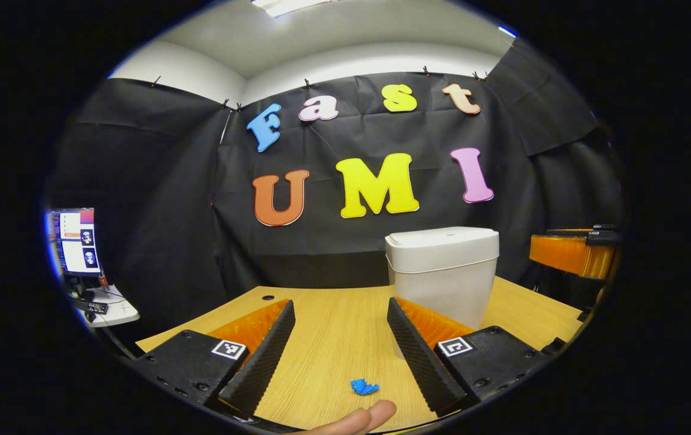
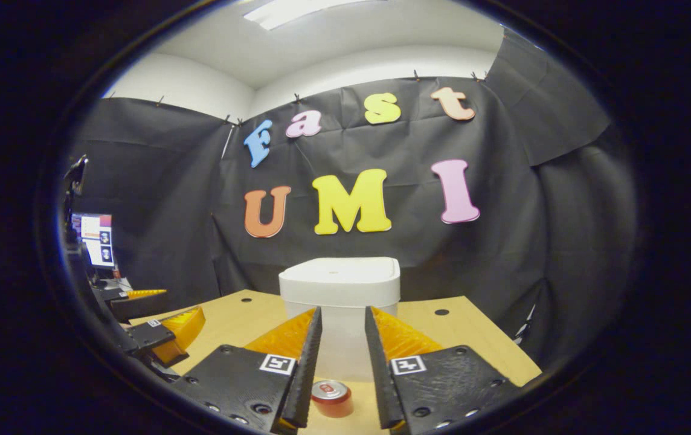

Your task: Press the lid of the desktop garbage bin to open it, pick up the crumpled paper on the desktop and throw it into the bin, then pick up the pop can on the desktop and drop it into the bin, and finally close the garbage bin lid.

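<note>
Bin (image 1: 442, 272) on the table (image 1: 333, 326), toward the back, close to the wall, lid shut. Paper ball (image 1: 363, 386) on the table in the left gripper view, well in front of the bin and a bit to its left, between the spread fingers of the left gripper (image 1: 341, 344). Can (image 2: 331, 397) upright on the table in the right gripper view, just in front of the bin, between the fingers of the right gripper (image 2: 343, 356). Screen (image 1: 73, 240) far off to the left, on a small side desk.

Place: recording booth — black cloth wall (image 1: 158, 199) | monitor (image 1: 73, 241) | wooden desk (image 1: 333, 326)
</note>
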`<state>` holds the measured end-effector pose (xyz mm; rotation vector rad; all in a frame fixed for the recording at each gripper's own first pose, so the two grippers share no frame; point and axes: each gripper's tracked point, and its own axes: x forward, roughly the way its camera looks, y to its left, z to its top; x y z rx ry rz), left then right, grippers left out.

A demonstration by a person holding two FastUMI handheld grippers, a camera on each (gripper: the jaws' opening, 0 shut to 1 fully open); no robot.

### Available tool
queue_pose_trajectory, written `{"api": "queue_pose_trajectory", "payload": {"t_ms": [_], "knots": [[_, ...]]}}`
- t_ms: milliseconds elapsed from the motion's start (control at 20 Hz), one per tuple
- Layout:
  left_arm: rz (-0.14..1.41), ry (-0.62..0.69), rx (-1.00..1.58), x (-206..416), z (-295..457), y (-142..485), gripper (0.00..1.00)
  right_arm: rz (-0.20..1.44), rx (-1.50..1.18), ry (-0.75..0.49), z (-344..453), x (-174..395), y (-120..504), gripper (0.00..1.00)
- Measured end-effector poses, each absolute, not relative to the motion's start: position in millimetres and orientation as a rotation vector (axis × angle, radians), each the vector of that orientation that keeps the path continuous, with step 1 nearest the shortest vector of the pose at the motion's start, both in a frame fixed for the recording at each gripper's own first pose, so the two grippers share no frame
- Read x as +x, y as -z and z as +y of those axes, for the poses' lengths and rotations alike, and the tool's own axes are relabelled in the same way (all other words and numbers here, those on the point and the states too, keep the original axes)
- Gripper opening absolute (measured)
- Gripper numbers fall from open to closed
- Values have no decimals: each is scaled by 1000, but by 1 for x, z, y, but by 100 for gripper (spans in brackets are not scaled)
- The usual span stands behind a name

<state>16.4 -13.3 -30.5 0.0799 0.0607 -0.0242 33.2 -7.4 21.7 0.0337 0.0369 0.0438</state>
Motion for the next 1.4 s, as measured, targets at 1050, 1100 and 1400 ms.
{"api": "queue_pose_trajectory", "payload": {"t_ms": [1050,1100,1400], "knots": [[139,-12,54,36,9,52,99,395,-29,-3,17,191,-31,1],[135,-14,53,33,12,50,99,403,-33,5,17,190,-29,1],[133,-6,66,34,17,47,99,326,-51,77,24,183,-50,1]]}}
